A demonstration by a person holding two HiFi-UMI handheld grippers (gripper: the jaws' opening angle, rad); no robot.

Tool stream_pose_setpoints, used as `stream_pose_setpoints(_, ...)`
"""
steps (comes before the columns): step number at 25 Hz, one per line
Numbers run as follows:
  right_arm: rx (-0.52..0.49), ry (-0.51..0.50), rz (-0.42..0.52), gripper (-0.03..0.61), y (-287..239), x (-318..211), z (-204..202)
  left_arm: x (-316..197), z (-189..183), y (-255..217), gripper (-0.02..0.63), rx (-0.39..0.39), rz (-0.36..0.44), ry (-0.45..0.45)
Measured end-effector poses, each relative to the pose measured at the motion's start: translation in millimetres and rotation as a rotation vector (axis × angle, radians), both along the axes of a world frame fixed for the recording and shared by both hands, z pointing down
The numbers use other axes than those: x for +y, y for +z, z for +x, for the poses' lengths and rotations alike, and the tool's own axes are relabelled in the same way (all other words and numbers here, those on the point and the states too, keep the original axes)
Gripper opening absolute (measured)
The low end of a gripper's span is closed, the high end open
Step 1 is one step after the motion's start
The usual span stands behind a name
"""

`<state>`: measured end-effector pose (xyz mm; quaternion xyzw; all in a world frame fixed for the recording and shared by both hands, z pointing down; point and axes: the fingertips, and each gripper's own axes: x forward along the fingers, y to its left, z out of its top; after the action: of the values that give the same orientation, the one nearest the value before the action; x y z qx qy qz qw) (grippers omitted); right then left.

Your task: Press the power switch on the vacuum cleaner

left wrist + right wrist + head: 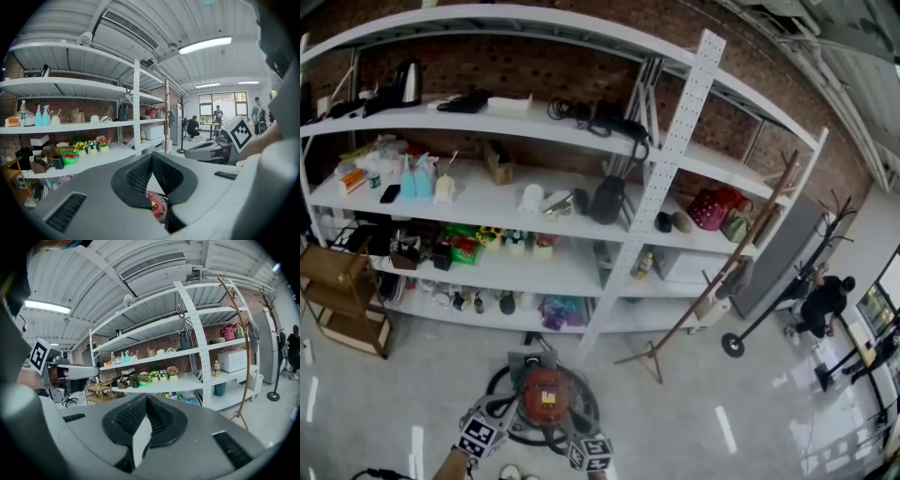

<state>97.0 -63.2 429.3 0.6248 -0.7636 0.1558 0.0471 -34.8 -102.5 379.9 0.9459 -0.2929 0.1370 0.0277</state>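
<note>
A white shelf [572, 269] fills the brick wall, crowded with bottles, bags, small flower pots and boxes; none of their print can be read. A wooden coat rack [727, 264] leans at its right end, and a person [821, 302] in black crouches far off to the right. The vacuum [546, 392], a round red canister, sits on the pale floor [694, 417] in front of the shelf's lower boards, close under the camera, with its black hose [495, 382] looped round it. On its top is a small yellow label [548, 397], too small for the wording to be made out; no brand shows anywhere on the body. The left gripper [151, 159] has its black ribbed pads meeting at the tips, with nothing clamped; the wedge-shaped gap behind them shows a piece of the red vacuum below. From the head view it lies just beside the vacuum's left flank, though contact cannot be judged. The right gripper [146, 399] is likewise closed tip to tip and empty, with floor and a curve of hose seen through the gap; it sits just beside the vacuum's near right edge. Each carries a cube [478, 434] with black-and-white square markers, which bear patterns and no letters.
</note>
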Motion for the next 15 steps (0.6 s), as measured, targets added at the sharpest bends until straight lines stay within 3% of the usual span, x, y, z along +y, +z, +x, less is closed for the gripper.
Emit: stream_pose_setpoints(15, 0.047, -0.006, 0.076, 0.011, -52, 21, -5, 18, -13, -42, 0.006, 0.034, 0.078, -0.006)
